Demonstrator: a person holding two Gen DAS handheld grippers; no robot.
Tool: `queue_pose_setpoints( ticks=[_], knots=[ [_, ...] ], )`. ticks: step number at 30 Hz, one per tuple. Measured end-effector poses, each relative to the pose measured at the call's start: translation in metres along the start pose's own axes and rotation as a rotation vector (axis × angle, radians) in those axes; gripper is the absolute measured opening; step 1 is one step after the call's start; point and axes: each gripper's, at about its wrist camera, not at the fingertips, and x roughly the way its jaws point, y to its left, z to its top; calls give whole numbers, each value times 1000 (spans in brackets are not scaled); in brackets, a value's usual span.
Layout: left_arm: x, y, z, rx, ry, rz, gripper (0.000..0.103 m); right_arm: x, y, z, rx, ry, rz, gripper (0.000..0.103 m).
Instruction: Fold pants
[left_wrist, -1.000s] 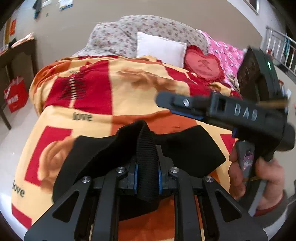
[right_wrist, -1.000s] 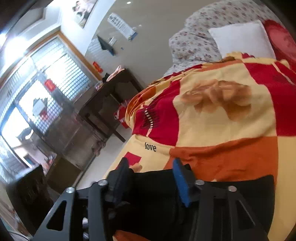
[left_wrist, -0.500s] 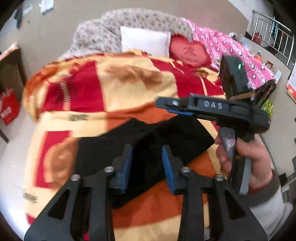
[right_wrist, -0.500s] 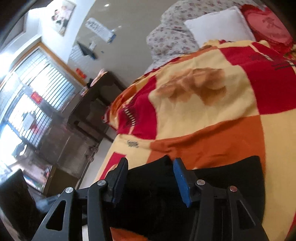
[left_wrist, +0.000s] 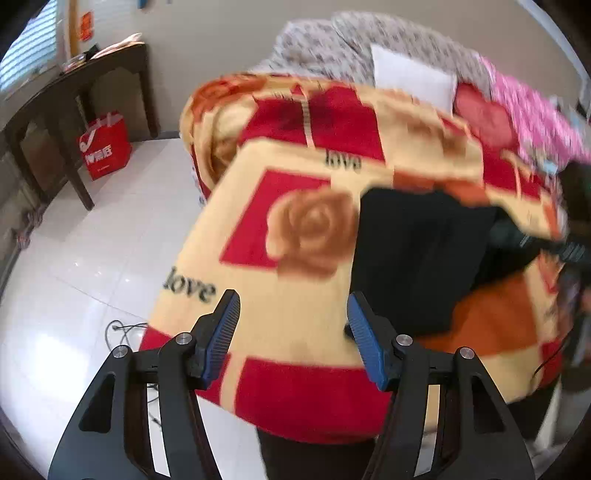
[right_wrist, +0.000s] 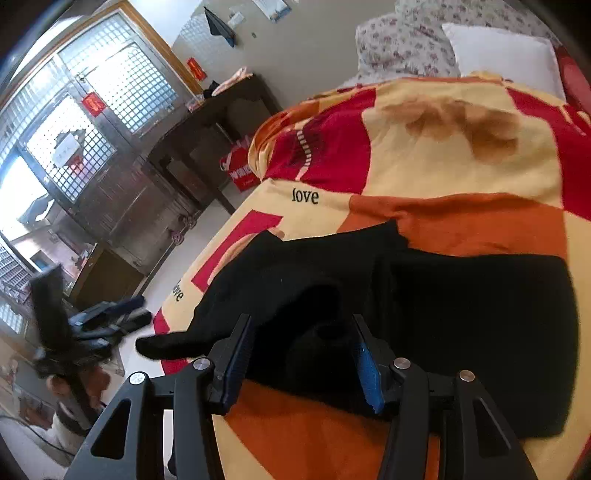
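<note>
Black pants (right_wrist: 461, 332) near blanket (right_wrist: 461, 177) edge — left tongs (left_wrist: 291, 339) just parted, empty.

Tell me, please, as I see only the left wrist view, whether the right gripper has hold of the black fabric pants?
Observer: Not visibly. The right gripper stands open, straddling a bunched hump of the black fabric pants.
Operator: Thank you. Do the pants lie fully on the bed?
Observer: Nearly. One narrow black tip sticks out past the edge of the red, orange and cream rose-patterned blanket.
</note>
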Motion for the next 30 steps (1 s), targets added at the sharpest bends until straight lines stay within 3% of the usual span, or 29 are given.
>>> queue_pose_setpoints(
  ticks=[4, 7, 8, 11, 12, 16, 20, 21, 23, 24, 26, 30],
  knots=[
    [18, -6, -16, 59, 37, 15, 60, -23, 8, -9, -75, -30, -17, 52],
    [23, -12, -17, 77, 16, 23, 60, -21, 26, -13, -165, 27, -85, 52],
    [25, -15, -15, 90, 7, 31, 60, -21, 30, -14, -160, 43, -34, 52],
    [28, -21, -12, 125, -3, 52, 60, -19, 41, -13, -61, 56, 277, 52],
    [29, -20, -12, 126, -3, 51, 60, -14, 43, -11, -31, 54, 304, 52],
    [27, -14, -10, 103, -7, 21, 60, 19, 35, -3, 85, 71, 243, 52],
    [30, -13, -9, 89, -3, 5, 60, 51, 12, 0, 218, 77, 250, 52],
    [30, -14, -8, 86, -4, -1, 60, 53, 11, 3, 216, 62, 263, 48],
    [31, -17, -2, 77, -1, -32, 60, 54, 13, 12, 179, 37, 246, 19],
    [31, -18, 1, 73, 1, -51, 60, 51, 15, 20, 149, 14, 221, 13],
    [29, -24, 13, 67, -1, -131, 60, 38, 14, 37, 111, -62, 164, 8],
    [24, -39, 36, 84, -32, -197, 60, 26, 11, 64, 28, -126, -17, 6]
  ],
)
